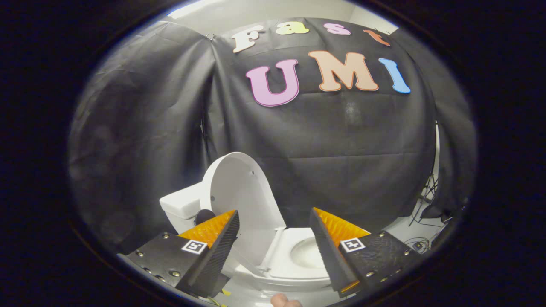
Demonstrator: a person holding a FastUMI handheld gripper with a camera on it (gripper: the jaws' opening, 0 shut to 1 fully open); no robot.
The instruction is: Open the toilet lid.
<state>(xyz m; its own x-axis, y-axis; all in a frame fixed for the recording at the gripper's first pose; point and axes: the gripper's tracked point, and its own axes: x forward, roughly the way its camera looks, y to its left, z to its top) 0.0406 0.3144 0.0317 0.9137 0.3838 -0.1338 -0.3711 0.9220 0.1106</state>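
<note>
Notably, the lid [243, 200] stood raised against the tank [181, 204]; gripper [273, 238] fingers were spread, grasping nothing. Judged light, rigid, slick plastic; best held at its rim.

We count one toilet [273, 260], with one lid [243, 200] raised upright, one seat [290, 256] and one tank [183, 209]. We count one gripper [273, 243] with two fingers [222, 243] spread wide, gripping nothing.
</note>
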